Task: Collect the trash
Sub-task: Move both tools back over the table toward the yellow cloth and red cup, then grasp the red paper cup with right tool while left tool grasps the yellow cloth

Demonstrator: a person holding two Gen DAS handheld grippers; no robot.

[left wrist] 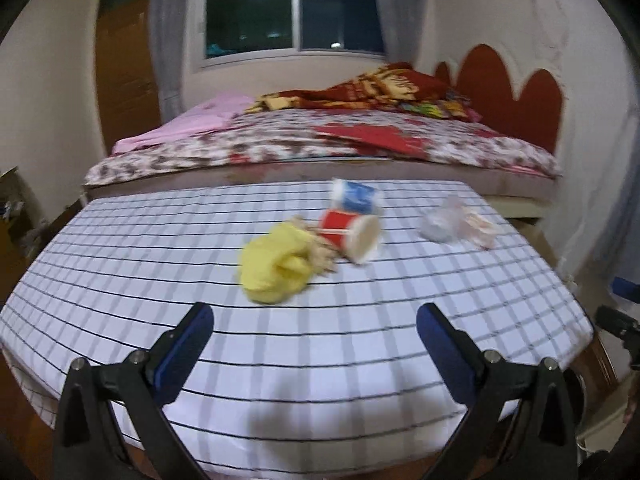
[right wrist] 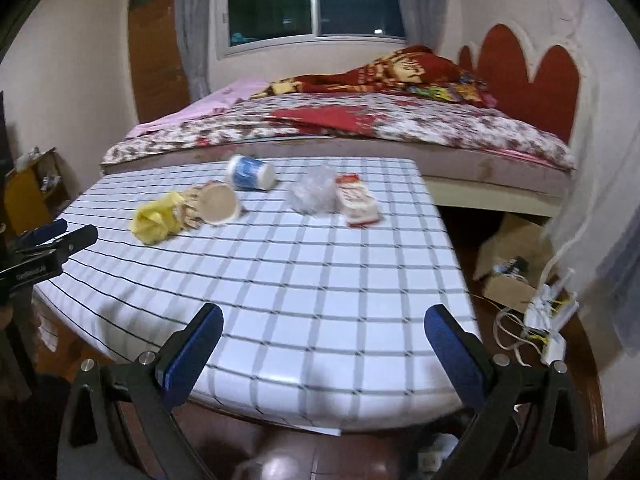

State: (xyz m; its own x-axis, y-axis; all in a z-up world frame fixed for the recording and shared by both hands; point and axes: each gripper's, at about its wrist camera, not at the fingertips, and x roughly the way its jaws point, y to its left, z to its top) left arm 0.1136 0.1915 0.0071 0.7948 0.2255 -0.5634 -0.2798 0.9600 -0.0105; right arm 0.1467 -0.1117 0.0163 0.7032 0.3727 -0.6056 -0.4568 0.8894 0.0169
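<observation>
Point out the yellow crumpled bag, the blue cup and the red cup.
yellow crumpled bag (left wrist: 274, 268), left wrist view, middle of the bundle.
blue cup (right wrist: 250, 173), right wrist view, its printed side.
red cup (left wrist: 338, 228), left wrist view, its red wall.

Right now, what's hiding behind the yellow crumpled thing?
Behind the yellow wrapper lie pale wooden sticks, touching a tipped red cup. How far the sticks run under the wrapper is covered.
</observation>
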